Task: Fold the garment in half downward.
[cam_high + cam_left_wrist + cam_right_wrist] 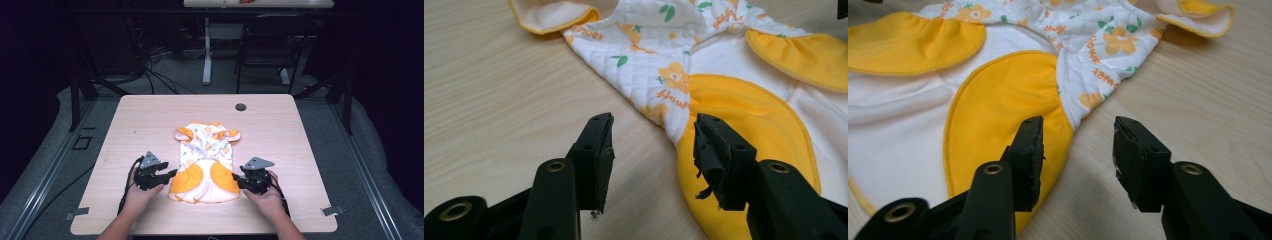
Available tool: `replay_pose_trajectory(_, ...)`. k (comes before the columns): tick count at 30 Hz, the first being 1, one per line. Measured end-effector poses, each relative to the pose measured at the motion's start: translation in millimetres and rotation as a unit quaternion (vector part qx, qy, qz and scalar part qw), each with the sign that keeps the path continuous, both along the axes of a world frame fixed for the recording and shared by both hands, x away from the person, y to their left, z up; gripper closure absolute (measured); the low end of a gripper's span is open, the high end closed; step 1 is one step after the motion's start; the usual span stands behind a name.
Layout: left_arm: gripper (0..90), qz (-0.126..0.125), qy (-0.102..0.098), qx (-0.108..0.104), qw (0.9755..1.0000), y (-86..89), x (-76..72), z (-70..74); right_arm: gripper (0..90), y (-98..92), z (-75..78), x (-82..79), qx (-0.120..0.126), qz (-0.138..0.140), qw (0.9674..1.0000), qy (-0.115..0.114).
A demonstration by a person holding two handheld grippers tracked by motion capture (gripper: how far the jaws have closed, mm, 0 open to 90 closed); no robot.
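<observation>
A small white and yellow garment (206,162) with an orange flower print lies flat on the wooden table (150,120), its yellow panels toward the person. My left gripper (167,176) sits at the garment's left edge, jaws open; in the left gripper view (651,145) the edge of the yellow panel (744,115) lies between the tips, untouched. My right gripper (236,179) is at the garment's right edge, also open. In the right gripper view (1078,145) the yellow panel's (998,100) edge runs under the left jaw, with bare table under the right one.
A round dark grommet (240,107) is set in the table near its far edge. Metal brackets (332,210) stick out at the near corners. Beyond the table stand a dark chair (272,45) and another table's leg (207,50), with cables on the floor.
</observation>
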State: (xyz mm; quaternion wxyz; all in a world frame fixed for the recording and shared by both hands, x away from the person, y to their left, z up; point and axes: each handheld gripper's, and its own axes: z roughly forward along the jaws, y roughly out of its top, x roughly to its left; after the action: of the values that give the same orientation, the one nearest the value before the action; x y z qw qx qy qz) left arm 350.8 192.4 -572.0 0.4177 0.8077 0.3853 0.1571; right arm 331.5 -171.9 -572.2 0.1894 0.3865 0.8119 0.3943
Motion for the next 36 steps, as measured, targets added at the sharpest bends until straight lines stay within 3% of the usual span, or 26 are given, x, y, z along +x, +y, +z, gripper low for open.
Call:
replay_pose_trajectory(3, 51.2, -0.001, 0.004, 0.003, 1.0, -1.5, 0.0, 0.9, 57.7, -1.1, 1.0, 0.7, 0.002, 0.0, 1.0, 0.003)
replay_pose_trajectory(8, 51.1, -0.012, -0.009, -0.007, 0.9999, -8.0, 1.4, 5.6, 63.1, 1.0, 8.8, 6.0, 0.019, 0.008, 0.9997, 0.01)
replay_pose_trajectory(10, 51.2, -0.015, 0.002, -0.011, 0.9998, -12.9, 6.7, 6.8, 69.2, 5.8, 14.0, 13.2, 0.026, 0.014, 0.9994, 0.019)
replay_pose_trajectory(12, 52.0, -0.016, 0.002, 0.0, 0.9999, -19.9, 11.5, 9.0, 70.5, 7.7, 16.2, 16.8, 0.024, 0.018, 0.9994, 0.017)
replay_pose_trajectory(18, 56.5, -0.019, 0.01, -0.007, 0.9998, -35.0, 30.4, 8.3, 71.8, 23.5, 20.2, 40.8, 0.022, 0.016, 0.9996, 0.008)
replay_pose_trajectory(20, 57.6, -0.022, 0.012, 0.004, 0.9997, -38.5, 36.1, 6.1, 68.8, 26.6, 18.1, 47.8, 0.043, 0.017, 0.9988, 0.016)
replay_pose_trajectory(22, 59.3, -0.023, 0.019, 0.003, 0.9996, -41.9, 41.5, 3.2, 66.1, 27.7, 15.8, 54.1, 0.071, 0.013, 0.9967, 0.038)
replay_pose_trajectory(24, 61.2, -0.021, 0.018, 0.001, 0.9996, -42.7, 45.0, 0.7, 60.6, 29.0, 13.3, 62.3, 0.08, 0.003, 0.9955, 0.051)
replay_pose_trajectory(28, 62.8, -0.007, 0.033, 0.001, 0.9994, -42.0, 52.2, -7.1, 59.2, 30.3, 10.0, 70.2, 0.072, -0.013, 0.9957, 0.057)
replay_pose_trajectory(32, 64.7, -0.007, 0.041, 0.001, 0.9991, -40.4, 55.9, -11.8, 70.0, 32.6, 5.2, 76.6, 0.033, -0.02, 0.9972, 0.064)
replay_pose_trajectory(36, 65.5, -0.014, 0.038, 0.005, 0.9992, -39.9, 56.2, -12.3, 77.3, 35.3, 0.6, 80.0, 0.021, -0.014, 0.9969, 0.075)
